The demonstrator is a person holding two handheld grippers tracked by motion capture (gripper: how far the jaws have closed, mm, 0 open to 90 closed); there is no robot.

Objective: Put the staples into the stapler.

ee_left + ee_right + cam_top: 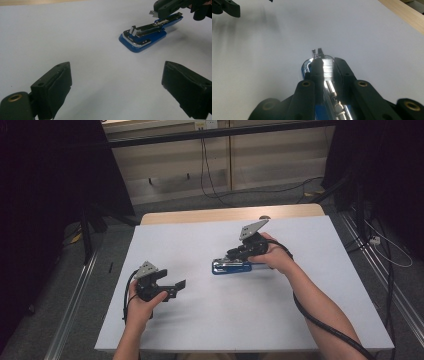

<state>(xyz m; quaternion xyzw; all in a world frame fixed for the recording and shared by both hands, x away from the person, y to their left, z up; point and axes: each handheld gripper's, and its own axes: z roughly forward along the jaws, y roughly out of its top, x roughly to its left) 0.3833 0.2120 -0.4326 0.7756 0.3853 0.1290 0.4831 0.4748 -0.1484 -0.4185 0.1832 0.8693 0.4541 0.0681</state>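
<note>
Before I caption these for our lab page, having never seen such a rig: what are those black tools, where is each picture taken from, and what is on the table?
A person holds a two-jaw black gripper in each hand; there is no robot arm. The high view looks down from above the person's side of the white table. The other two pictures come from cameras riding on each gripper, looking along its jaws. The left gripper hovers with its jaws wide apart and nothing between them. The right gripper has its jaws closed on the metal upper arm of a blue and chrome stapler, which lies on the table. Each gripper trails a black cable.
</note>
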